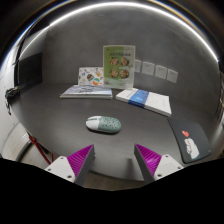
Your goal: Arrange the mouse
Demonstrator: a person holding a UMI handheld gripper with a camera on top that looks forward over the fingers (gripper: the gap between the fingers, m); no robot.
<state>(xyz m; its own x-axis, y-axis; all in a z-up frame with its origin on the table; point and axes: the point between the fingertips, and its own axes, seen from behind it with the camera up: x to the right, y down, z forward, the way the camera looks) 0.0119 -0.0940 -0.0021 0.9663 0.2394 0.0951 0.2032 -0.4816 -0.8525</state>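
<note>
A grey-green computer mouse [103,124] lies on the dark table [60,115], a short way ahead of my fingers and slightly left of the gap between them. My gripper [113,158] is open and empty, its magenta pads [78,160] wide apart above the table's near part. Nothing is between the fingers.
A flat book [88,91] lies beyond the mouse at the left, and a blue and white booklet [145,98] at the right. A green picture card [118,63] and a smaller card [90,75] stand against the wall. A dark mat with a white item [190,146] lies at the right.
</note>
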